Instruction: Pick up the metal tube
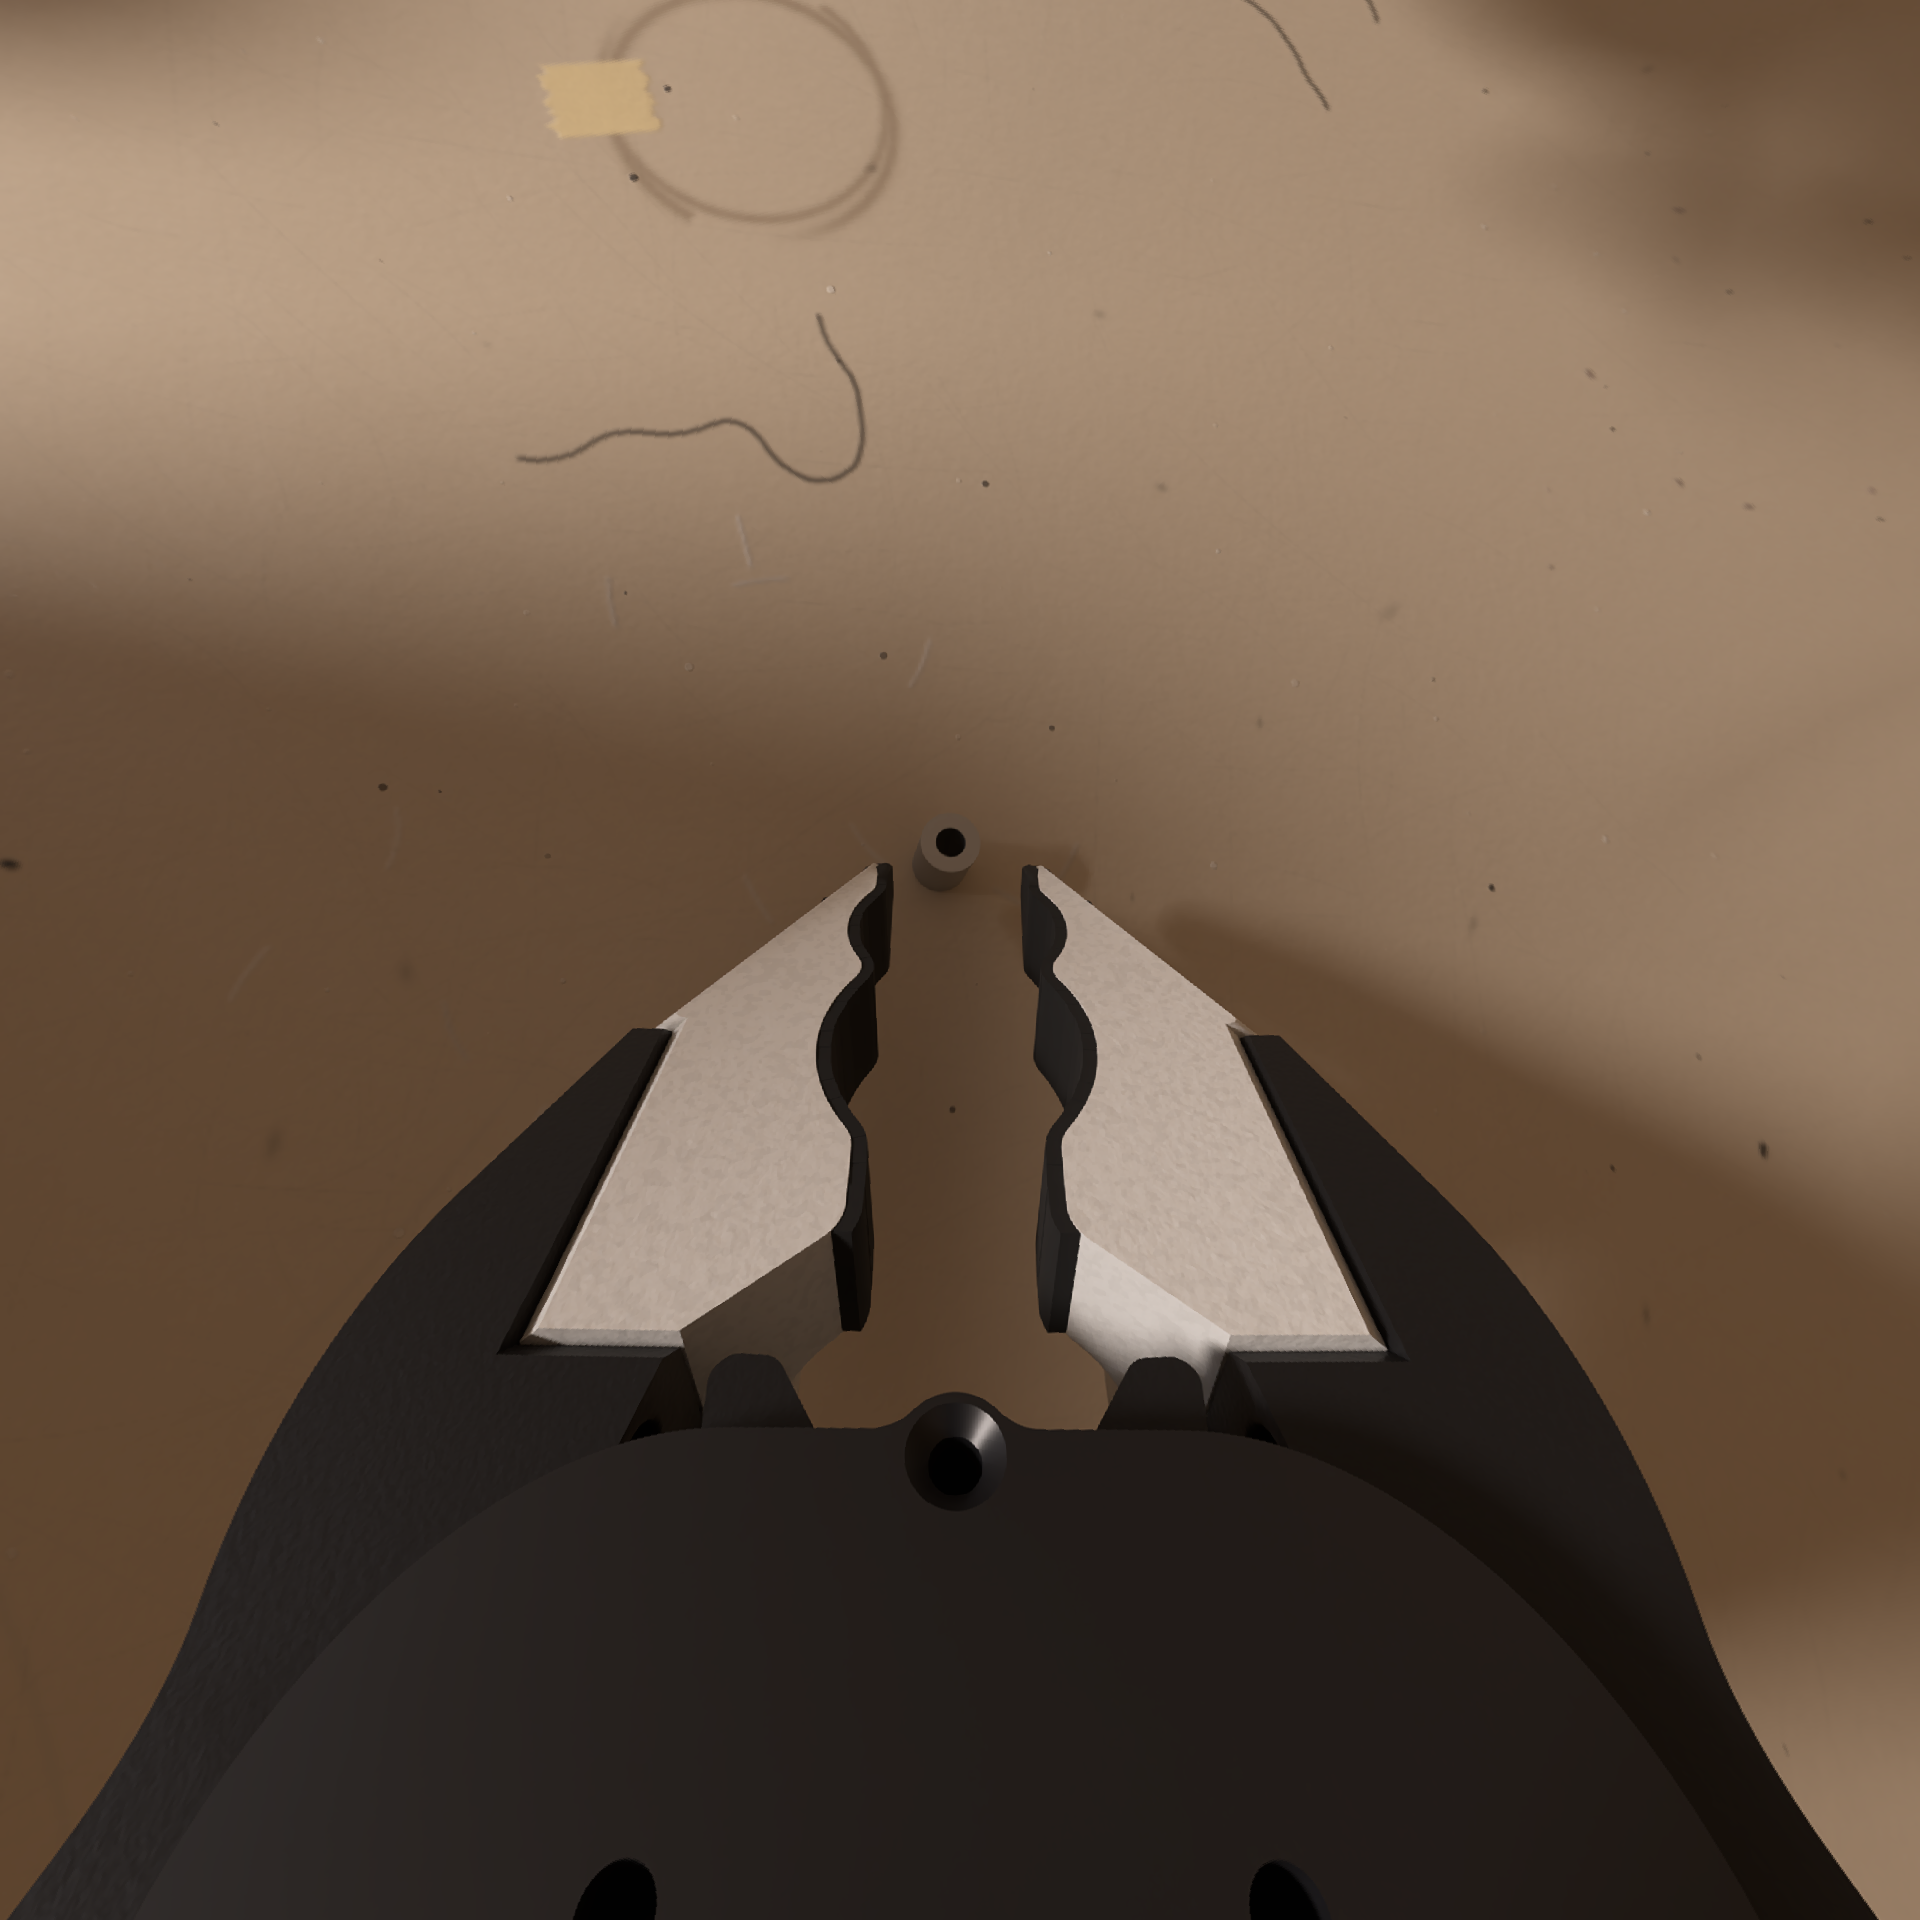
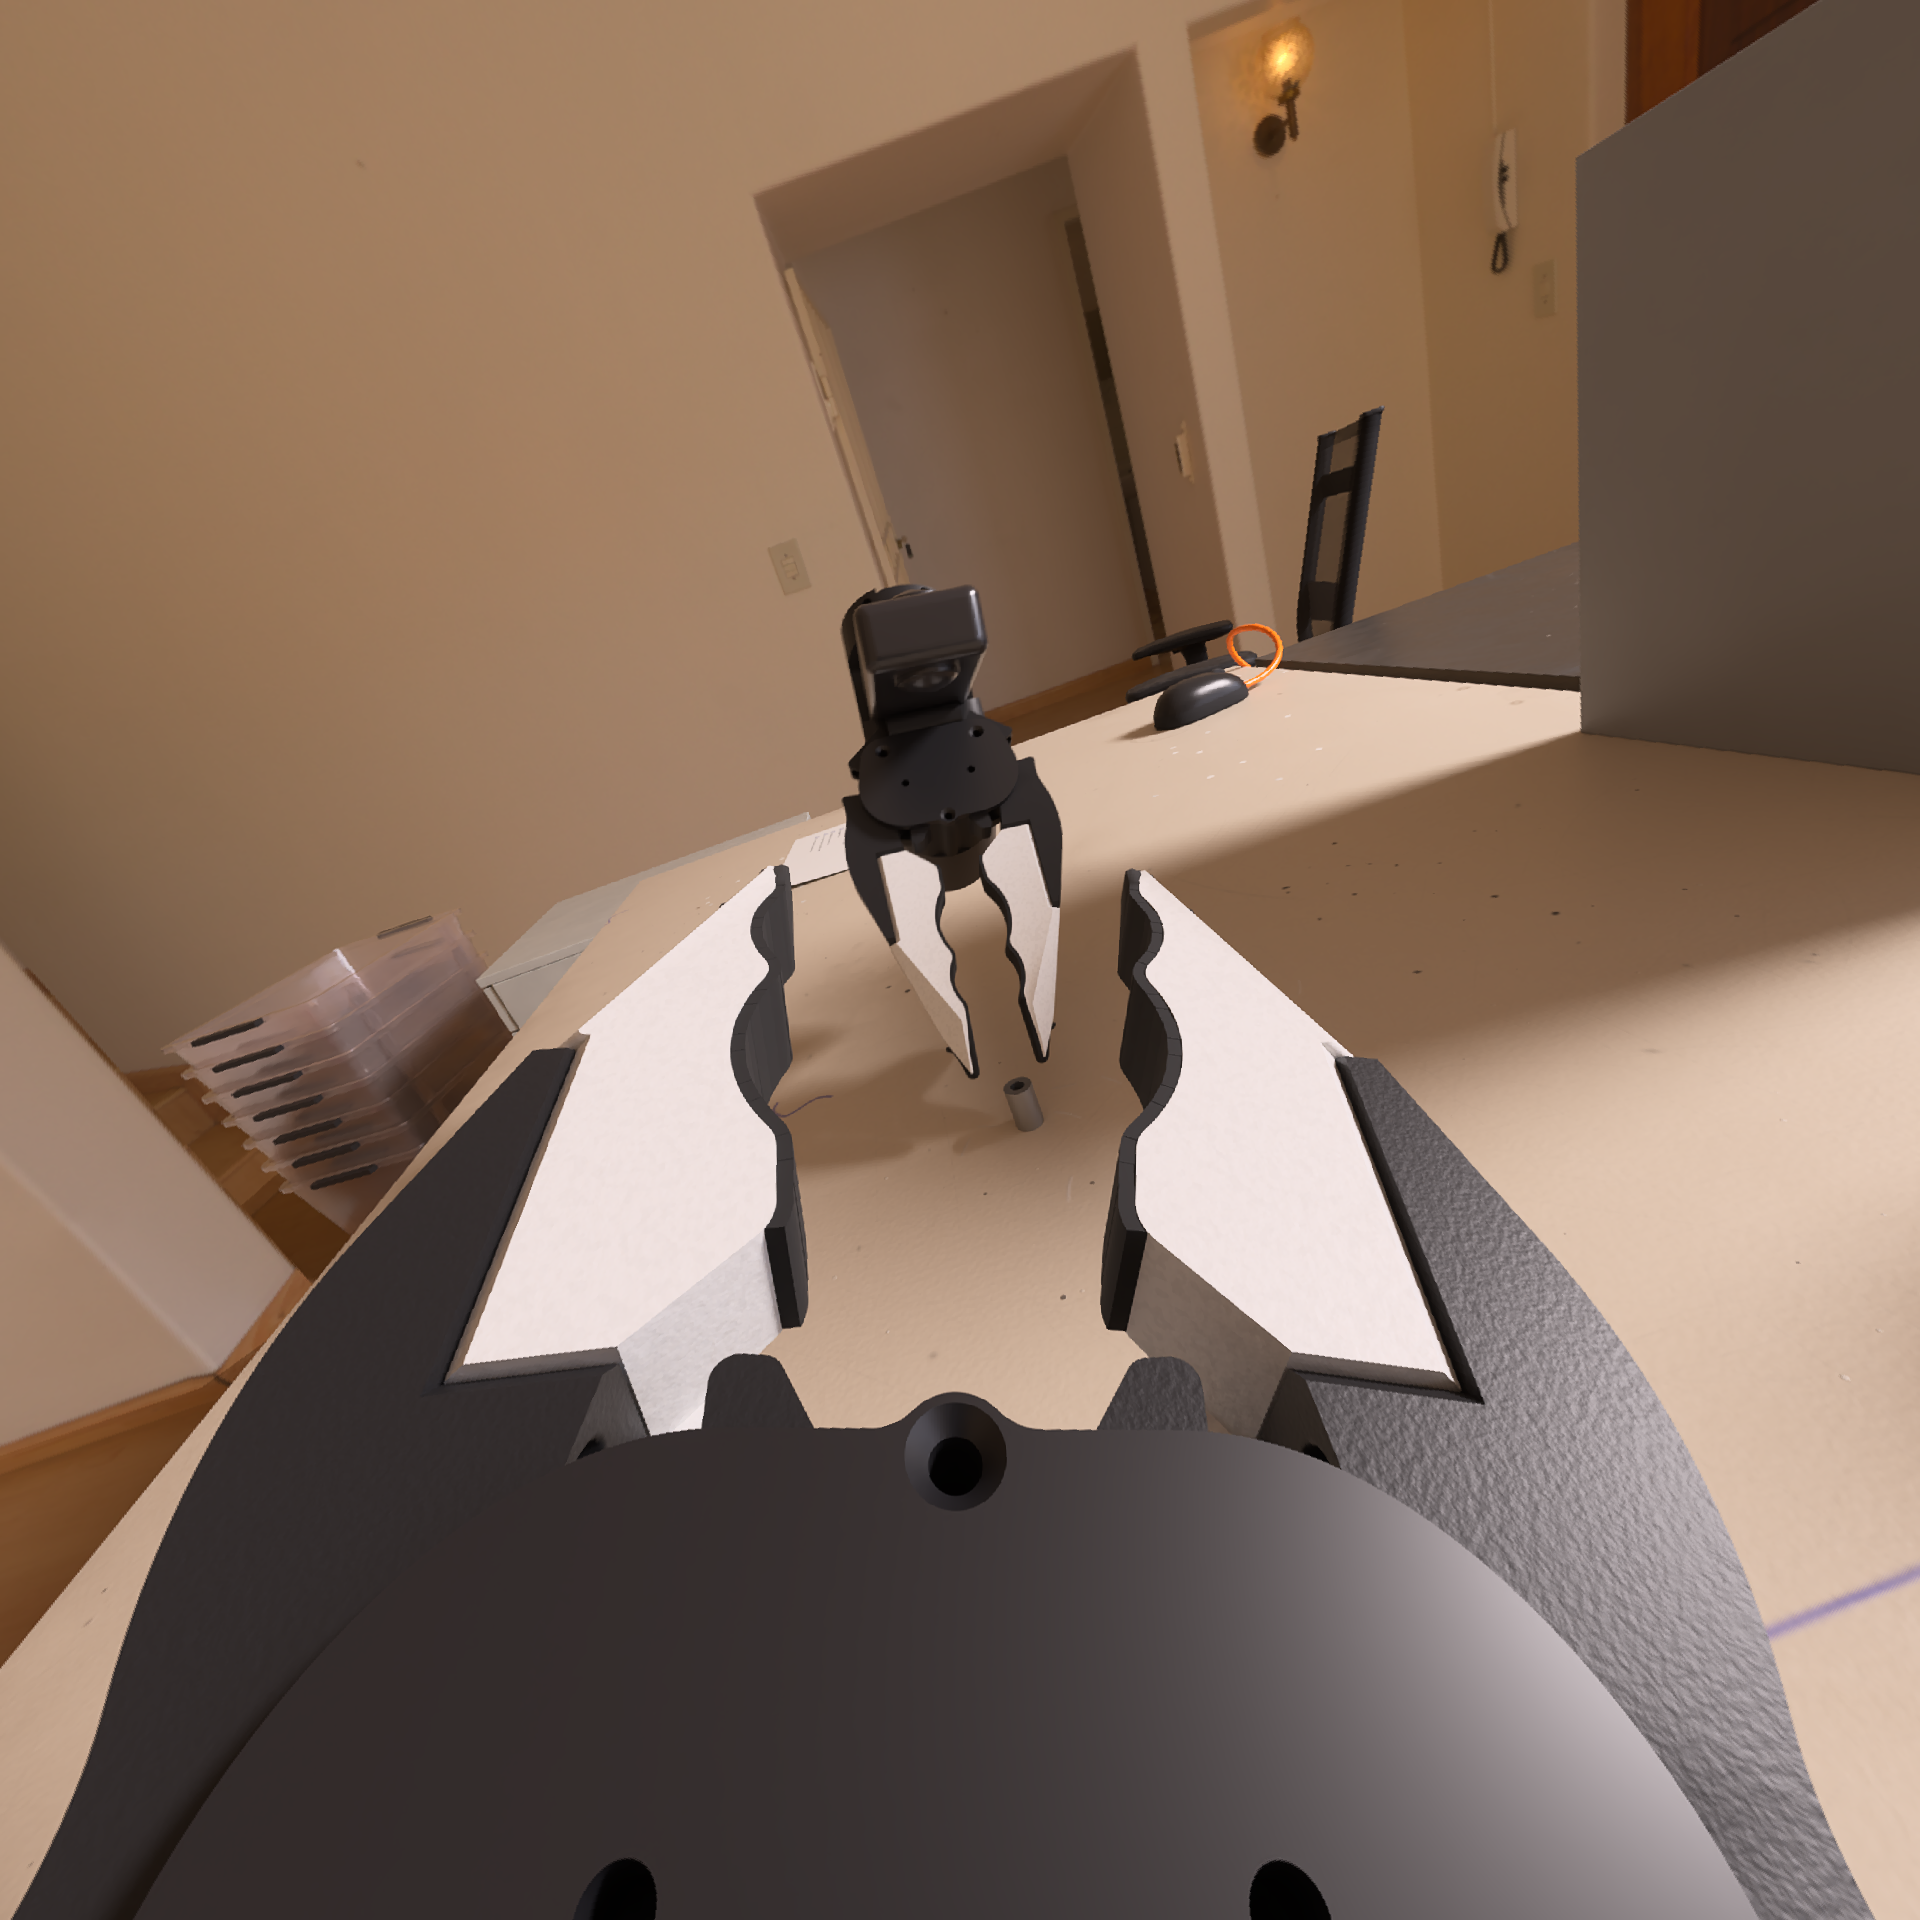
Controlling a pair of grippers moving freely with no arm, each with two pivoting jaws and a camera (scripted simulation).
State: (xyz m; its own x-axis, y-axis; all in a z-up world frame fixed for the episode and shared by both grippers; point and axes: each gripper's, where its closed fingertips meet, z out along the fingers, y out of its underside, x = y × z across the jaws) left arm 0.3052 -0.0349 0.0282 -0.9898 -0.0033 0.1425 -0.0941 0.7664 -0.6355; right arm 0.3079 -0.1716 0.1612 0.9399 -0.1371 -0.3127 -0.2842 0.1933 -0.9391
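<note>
The metal tube [image 1: 948, 855] is a short grey cylinder with a dark bore, standing upright on the tan table. In the left wrist view my left gripper [image 1: 956, 883] is open and points down at it, its fingertips just short of the tube on either side. In the right wrist view the tube [image 2: 1022, 1104] stands just below the left gripper's fingertips [image 2: 1010, 1055], which hang a little above the table. My right gripper [image 2: 954, 894] is open and empty, held back from the tube and aimed toward it.
Thin dark wire bits [image 1: 769, 426], a drawn ring [image 1: 753, 114] and a tape scrap [image 1: 601, 99] lie on the table beyond the tube. A black device with an orange cable [image 2: 1205, 686], a grey panel [image 2: 1756, 436] and stacked clear trays [image 2: 322, 1049] stand farther off.
</note>
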